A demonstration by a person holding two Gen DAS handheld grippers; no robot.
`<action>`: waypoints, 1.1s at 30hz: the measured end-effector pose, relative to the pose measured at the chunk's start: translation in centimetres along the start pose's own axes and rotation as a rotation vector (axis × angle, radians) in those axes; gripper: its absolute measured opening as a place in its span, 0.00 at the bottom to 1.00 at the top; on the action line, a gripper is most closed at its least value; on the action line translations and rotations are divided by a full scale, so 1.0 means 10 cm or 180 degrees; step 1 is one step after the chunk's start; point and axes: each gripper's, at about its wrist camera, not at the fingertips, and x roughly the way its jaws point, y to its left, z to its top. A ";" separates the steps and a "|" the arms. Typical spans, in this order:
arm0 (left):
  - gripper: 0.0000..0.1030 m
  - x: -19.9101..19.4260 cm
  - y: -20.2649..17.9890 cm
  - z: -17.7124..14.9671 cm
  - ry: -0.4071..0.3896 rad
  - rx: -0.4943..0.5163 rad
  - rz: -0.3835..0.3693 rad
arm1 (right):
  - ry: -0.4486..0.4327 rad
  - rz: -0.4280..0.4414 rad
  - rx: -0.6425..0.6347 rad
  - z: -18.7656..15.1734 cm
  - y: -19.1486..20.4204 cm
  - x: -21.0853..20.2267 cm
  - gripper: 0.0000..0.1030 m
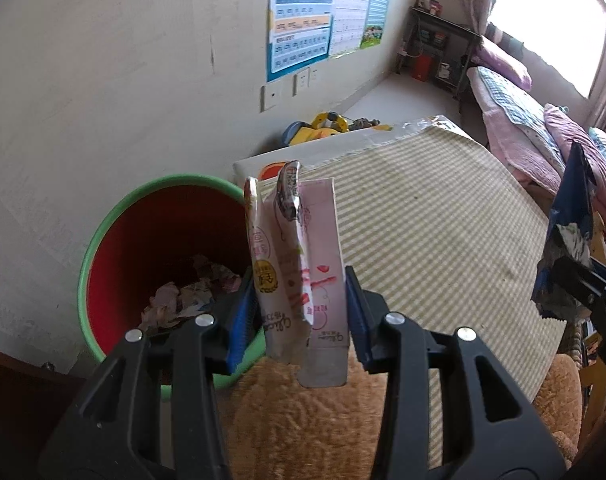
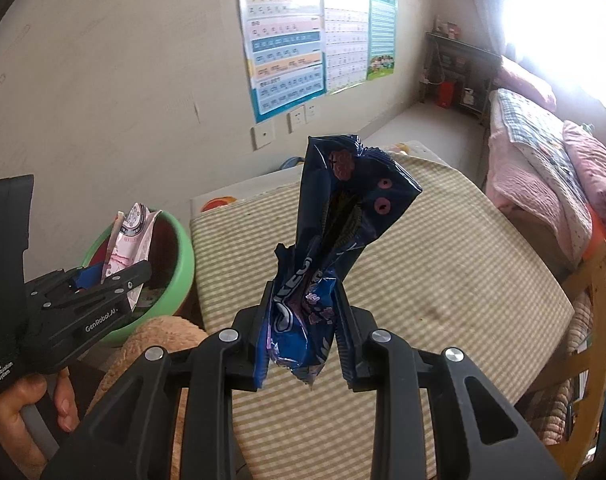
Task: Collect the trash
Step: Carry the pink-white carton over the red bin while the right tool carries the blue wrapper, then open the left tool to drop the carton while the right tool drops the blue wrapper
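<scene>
Left wrist view: your left claw (image 1: 303,300) is closed on a flattened pink-and-white paper carton (image 1: 323,280), its blue pads pressing the carton from both sides, with a crumpled pink-and-white foil wrapper (image 1: 271,256) pinched against the carton's left face. Both pieces stand upright between the fingers. Just left of the claw, a round bin with a green rim and red inside (image 1: 115,216) stands by the wall, already holding crumpled paper scraps (image 1: 183,292) at its bottom. The carton sits at the bin's right edge as seen here, not clearly over the opening.

Right wrist view: your right claw (image 2: 303,328) is closed on a crumpled dark blue plastic biscuit wrapper (image 2: 343,208), gripped at its lower end; the torn upper end rises above the fingers. The wrapper is held over a desk covered by a beige-and-white striped cloth (image 2: 443,260), well apart from the bin. At the left edge of this view your left claw appears with its pink carton above the bin's rim, and your hand (image 2: 19,408) grips its handle.

Below both claws lies a brown plush toy (image 1: 303,420). Charts (image 2: 287,40) hang on the wall; a bed with pink bedding (image 2: 543,160) stands at right.
</scene>
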 end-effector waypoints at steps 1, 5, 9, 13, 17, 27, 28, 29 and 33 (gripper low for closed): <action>0.39 0.00 0.02 0.00 0.0001 -0.0013 0.0002 | 0.0009 0.0014 -0.0015 0.00 0.03 0.02 0.26; 0.39 0.00 0.10 -0.02 0.0008 -0.0063 0.0002 | 0.0050 0.0049 -0.0074 0.01 0.13 0.07 0.26; 0.39 0.01 0.19 -0.01 0.0015 -0.0120 0.0005 | 0.0073 0.0058 -0.0135 0.01 0.21 0.10 0.26; 0.39 0.04 0.32 -0.01 0.0028 -0.0193 0.0030 | 0.0084 0.0070 -0.0184 0.03 0.28 0.13 0.26; 0.39 0.07 0.44 0.00 0.0047 -0.0279 0.0070 | 0.0106 0.0085 -0.0236 0.05 0.36 0.17 0.26; 0.40 0.13 0.79 -0.03 0.0082 -0.0422 0.0247 | 0.0134 0.0207 -0.0400 0.16 0.65 0.31 0.26; 0.40 0.13 0.82 -0.04 0.0091 -0.0440 0.0267 | 0.0131 0.0228 -0.0423 0.18 0.69 0.32 0.26; 0.40 0.14 0.87 -0.04 0.0100 -0.0465 0.0285 | 0.0128 0.0248 -0.0450 0.19 0.73 0.33 0.26; 0.40 0.19 1.03 -0.07 0.0145 -0.0556 0.0363 | 0.0144 0.0337 -0.0502 0.26 0.87 0.39 0.26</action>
